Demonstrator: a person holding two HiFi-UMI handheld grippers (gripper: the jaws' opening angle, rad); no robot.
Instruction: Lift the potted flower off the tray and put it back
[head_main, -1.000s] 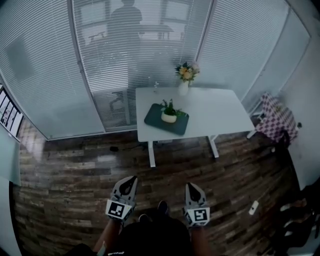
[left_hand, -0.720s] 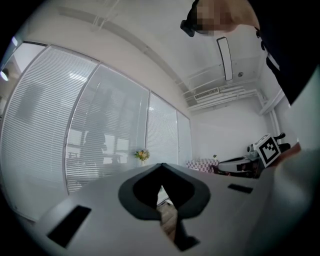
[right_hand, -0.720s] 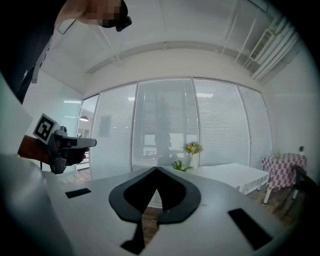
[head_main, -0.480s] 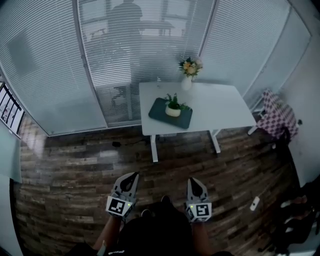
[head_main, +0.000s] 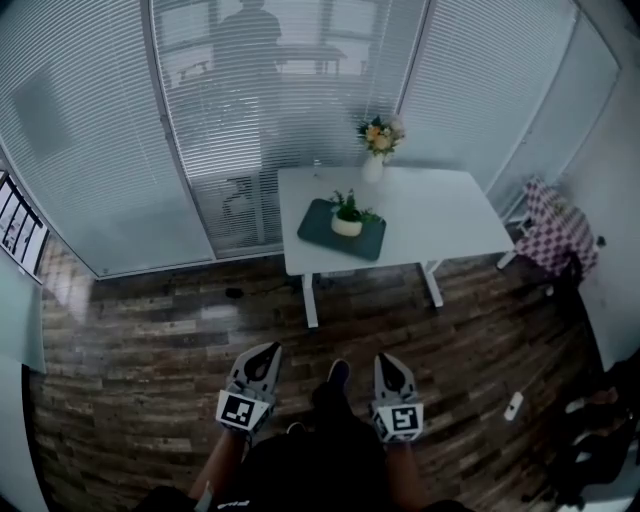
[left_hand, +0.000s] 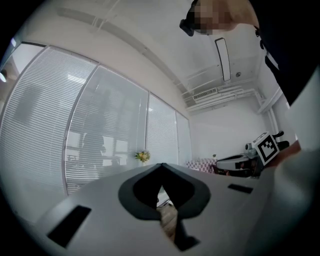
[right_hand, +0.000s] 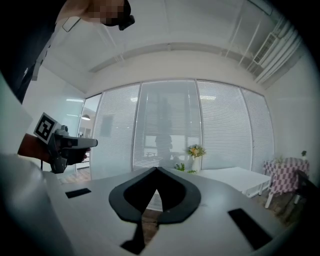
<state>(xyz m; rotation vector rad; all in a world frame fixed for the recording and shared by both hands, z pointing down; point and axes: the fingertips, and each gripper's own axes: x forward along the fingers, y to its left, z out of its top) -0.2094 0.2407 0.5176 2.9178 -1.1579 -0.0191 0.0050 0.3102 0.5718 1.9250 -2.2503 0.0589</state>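
Left claw (head_main: 265, 352) and right claw (head_main: 388, 362) are both closed and empty, held low in front of the person.
Forearms reach forward side by side over the wood floor (head_main: 150, 340), with the claw tips aimed about level toward the table (head_main: 440, 215), well apart from it. Each claw's jaws meet with nothing between them. Potted flower (head_main: 347, 222) stands on the dark tray (head_main: 322, 238) on the table.

surface (head_main: 440, 210): white, near the blinds (head_main: 90, 130) | vase (head_main: 373, 168): white, holds yellow and pink flowers, at far edge of surface | floor (head_main: 150, 350): dark wood planks | chair (head_main: 556, 235): checked cover, right of surface | silhouette (head_main: 250, 50): person behind blinds
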